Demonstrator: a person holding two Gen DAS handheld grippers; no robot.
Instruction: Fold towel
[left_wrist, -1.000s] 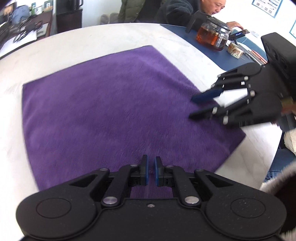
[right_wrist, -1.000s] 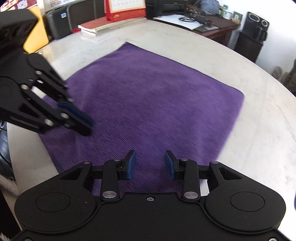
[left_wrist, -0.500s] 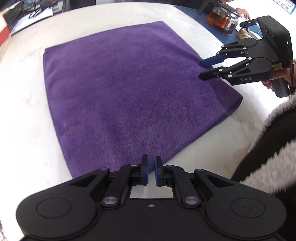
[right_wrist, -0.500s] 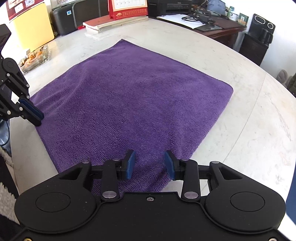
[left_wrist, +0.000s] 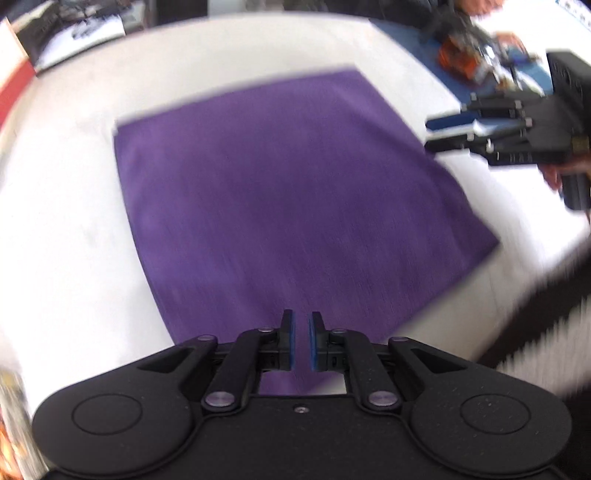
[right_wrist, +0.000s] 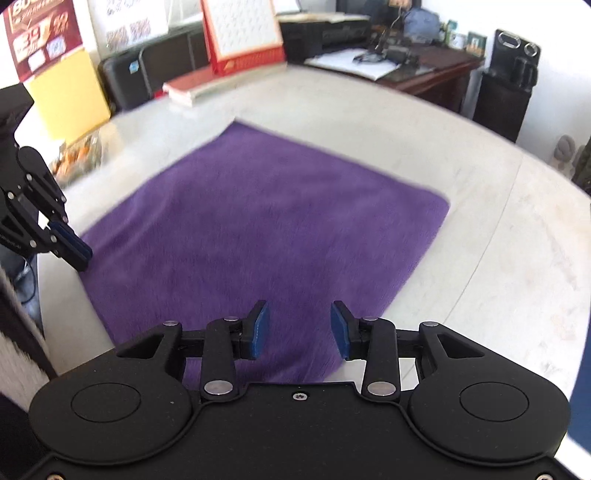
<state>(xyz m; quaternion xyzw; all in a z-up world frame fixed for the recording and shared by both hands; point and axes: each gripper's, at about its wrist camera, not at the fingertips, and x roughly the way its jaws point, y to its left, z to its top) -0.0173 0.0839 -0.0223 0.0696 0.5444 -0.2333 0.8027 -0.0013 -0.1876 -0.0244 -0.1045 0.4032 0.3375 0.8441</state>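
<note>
Overhead, both tools hover above the flat towel (left_wrist: 295, 192), corners free.

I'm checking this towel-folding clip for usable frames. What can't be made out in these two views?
- Left wrist view: the near edge of the purple towel is hidden behind the left claw.
- Left wrist view: the clutter beyond the right claw is smeared by motion blur.
- Right wrist view: the towel's near edge is covered by the claw body; the left claw is cut by the frame's left edge.
- Right wrist view: the poster text is blurred.
</note>
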